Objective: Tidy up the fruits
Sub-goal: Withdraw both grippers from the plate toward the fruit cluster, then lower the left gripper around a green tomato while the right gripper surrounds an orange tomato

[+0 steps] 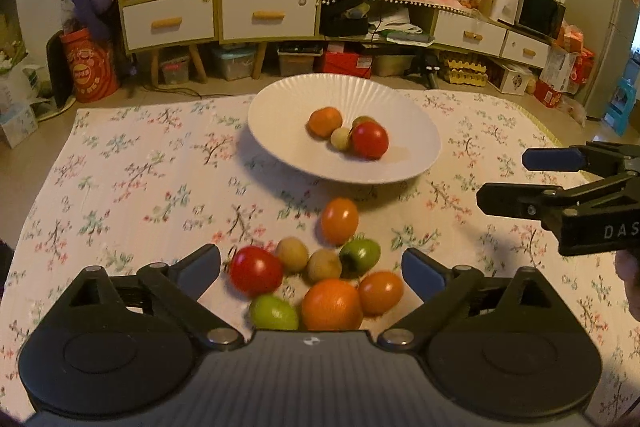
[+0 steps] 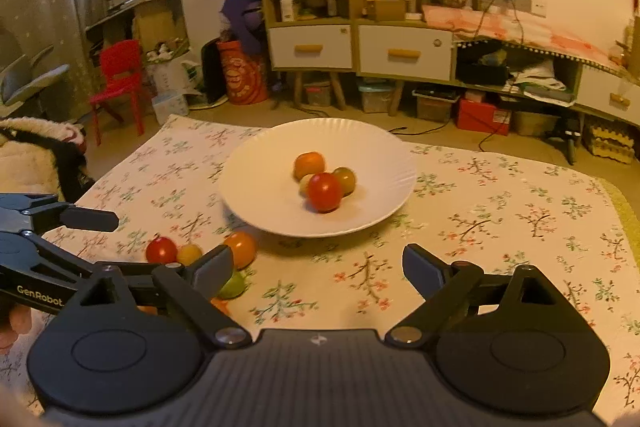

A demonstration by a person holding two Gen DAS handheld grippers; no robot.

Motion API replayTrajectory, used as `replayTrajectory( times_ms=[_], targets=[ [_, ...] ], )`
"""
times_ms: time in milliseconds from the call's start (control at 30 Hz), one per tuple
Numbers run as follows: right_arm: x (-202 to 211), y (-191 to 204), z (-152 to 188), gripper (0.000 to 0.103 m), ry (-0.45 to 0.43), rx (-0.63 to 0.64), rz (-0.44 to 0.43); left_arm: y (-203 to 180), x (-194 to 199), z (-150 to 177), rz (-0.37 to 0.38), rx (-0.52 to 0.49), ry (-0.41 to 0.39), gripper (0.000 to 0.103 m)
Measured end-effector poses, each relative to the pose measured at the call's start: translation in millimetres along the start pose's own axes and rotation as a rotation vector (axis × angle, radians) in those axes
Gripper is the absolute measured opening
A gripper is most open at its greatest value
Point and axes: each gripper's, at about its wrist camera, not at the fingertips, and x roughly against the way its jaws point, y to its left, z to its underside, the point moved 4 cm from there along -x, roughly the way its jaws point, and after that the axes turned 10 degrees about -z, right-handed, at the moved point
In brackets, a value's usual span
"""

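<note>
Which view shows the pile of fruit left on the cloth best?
The left wrist view: the loose fruit pile lies unobstructed between the open left gripper. In the right wrist view, the pile sits at the left, partly hidden behind the right gripper's finger.

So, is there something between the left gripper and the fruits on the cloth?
Nothing visible. The left gripper is open, and the red tomato, the two green ones and the orange fruits lie on bare cloth right ahead of its fingers.

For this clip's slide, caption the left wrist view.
Open left gripper over loose fruit on floral cloth; four pieces sit in the white bowl; open right gripper alongside.
</note>
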Motion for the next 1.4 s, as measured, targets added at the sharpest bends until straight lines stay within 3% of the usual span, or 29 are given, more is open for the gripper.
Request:
replayTrajectory(
  times_ms=[567,1400],
  targets=[
    [1,26,28,0.096,0.040,0.041,-0.057,26,23,40,0.023,0.033,0.017,0.095],
    [-1,61,71,0.100,0.117,0.233,-0.104,27,37,81,0.030,-0.097,0.043,0.096]
  ],
)
